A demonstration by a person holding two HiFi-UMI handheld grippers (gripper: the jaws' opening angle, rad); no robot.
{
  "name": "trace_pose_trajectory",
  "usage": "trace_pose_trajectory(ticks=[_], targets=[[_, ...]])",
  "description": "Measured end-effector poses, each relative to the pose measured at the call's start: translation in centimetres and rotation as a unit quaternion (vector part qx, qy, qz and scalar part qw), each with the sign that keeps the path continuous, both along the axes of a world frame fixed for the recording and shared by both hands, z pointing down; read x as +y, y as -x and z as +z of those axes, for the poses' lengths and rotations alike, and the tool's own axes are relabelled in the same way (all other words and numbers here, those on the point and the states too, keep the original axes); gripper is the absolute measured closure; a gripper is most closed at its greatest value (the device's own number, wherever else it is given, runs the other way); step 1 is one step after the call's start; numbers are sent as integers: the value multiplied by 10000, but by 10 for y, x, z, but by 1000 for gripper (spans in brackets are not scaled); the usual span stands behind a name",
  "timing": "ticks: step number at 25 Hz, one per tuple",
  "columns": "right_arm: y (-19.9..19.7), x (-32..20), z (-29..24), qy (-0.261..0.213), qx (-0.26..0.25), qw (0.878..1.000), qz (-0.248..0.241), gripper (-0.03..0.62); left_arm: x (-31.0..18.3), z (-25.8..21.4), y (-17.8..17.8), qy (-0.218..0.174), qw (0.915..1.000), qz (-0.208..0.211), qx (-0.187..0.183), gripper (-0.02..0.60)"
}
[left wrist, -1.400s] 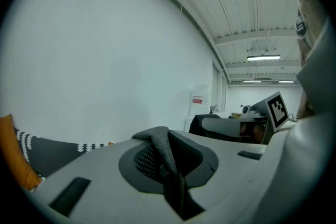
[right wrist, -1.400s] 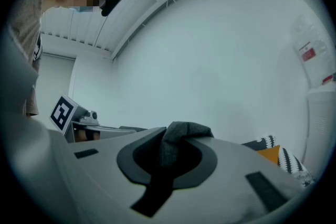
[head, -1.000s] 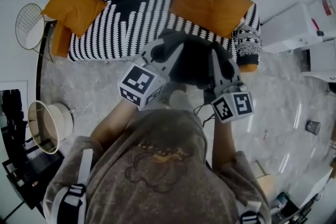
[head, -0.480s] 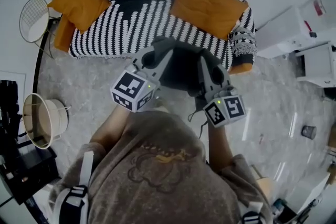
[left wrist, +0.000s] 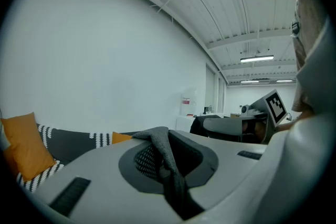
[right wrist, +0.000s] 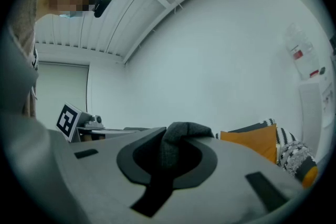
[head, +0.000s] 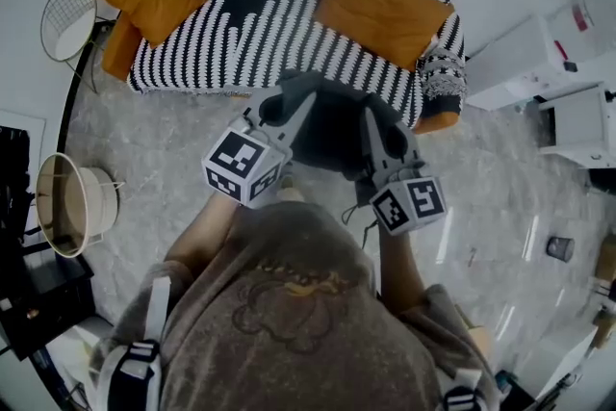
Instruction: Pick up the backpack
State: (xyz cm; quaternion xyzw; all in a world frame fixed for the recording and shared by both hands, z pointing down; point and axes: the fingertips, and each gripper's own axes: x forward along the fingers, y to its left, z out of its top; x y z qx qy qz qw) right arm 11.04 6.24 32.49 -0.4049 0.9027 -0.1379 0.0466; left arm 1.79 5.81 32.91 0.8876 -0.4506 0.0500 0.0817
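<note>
Held the dark grey fabric backpack (head: 332,132) between left gripper (head: 296,99) and right gripper (head: 372,117), at 12 o'clock from the chest. Saw the bag's whole bulk only from the head view. Saw the grip only in the gripper views: left jaws clamped on a grey strap (left wrist: 158,142), right jaws pinched on a grey fold (right wrist: 177,138). Passed a cream round basket (head: 46,199) at 9 o'clock, contents unreadable. Faced a black-and-white striped sofa (head: 252,26) with orange cushions (head: 380,7) at 12 o'clock, white cabinets (head: 539,55) at 2 o'clock.
</note>
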Motion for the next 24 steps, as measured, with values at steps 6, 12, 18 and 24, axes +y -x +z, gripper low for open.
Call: trace_pose_trajectory(ticks=[6,12,18,24], targets=[[-5,9,-2,-18,8,10000,-40,563,12,-1,-5,23,10000,-15,-13,554],[-10,17,0,-13,-19,10000,-65,562,22,1,-9,84,9999,-36,67,554],[-12,14,0,7,-43,9999,-109,562,19,1,-11,134,9998,-73,83,554],[-9,6,3,23,28,9997,-221,562,9,4,-10,151,9998,-115,97,554]])
